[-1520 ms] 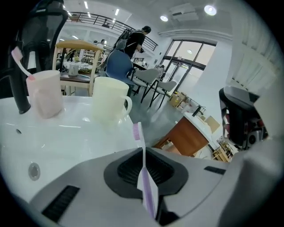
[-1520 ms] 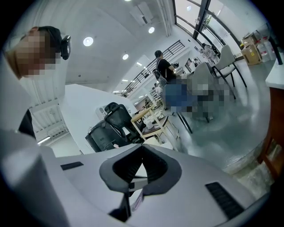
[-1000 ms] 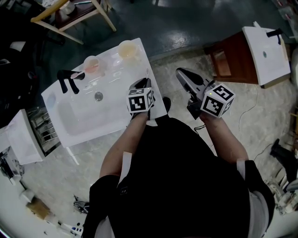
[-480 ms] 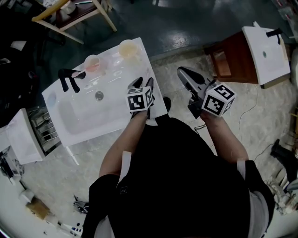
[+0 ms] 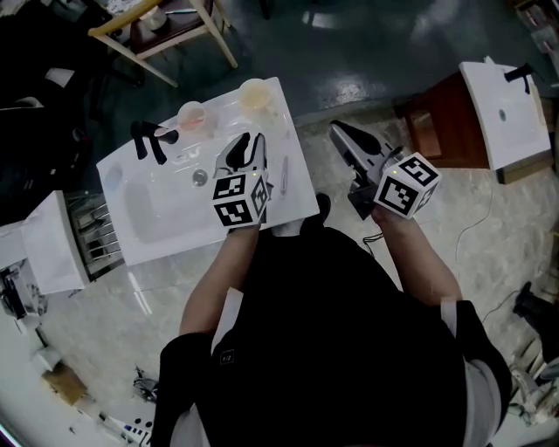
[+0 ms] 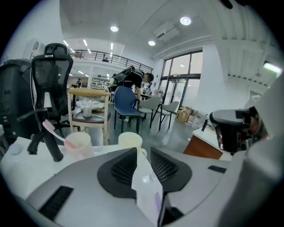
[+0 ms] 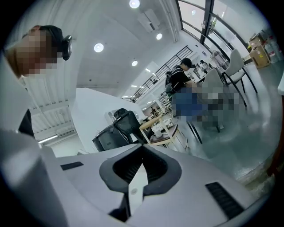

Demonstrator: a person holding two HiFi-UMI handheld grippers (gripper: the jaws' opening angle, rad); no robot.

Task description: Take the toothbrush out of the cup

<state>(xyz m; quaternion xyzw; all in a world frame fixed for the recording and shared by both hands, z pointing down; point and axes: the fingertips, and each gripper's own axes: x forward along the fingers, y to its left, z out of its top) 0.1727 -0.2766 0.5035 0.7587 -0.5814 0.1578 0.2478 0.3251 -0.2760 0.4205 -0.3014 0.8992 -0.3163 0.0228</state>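
Observation:
A pink translucent cup (image 5: 190, 115) (image 6: 77, 142) stands at the back of the white sink counter (image 5: 297, 199), a pink toothbrush (image 6: 52, 130) leaning out of it to the left. To its right is a cream cup (image 5: 256, 94) (image 6: 130, 139). My left gripper (image 5: 247, 144) (image 6: 143, 153) hovers over the counter in front of the cups. Its jaws are closing with a gap and nothing between them. A thin pale toothbrush-like stick (image 5: 284, 173) lies on the counter just right of it. My right gripper (image 5: 339, 135) (image 7: 141, 153) hangs beyond the counter's right edge, over the floor, shut and empty.
A black faucet (image 5: 147, 140) (image 6: 46, 142) stands at the counter's back left, above the basin (image 5: 148, 205). A wooden stool (image 5: 166, 26) is behind the counter. A second white sink on a brown cabinet (image 5: 507, 105) stands at the right.
The left gripper's jaws have parted. It has moved from the counter's front right corner inward toward the cups. The right gripper has hardly moved.

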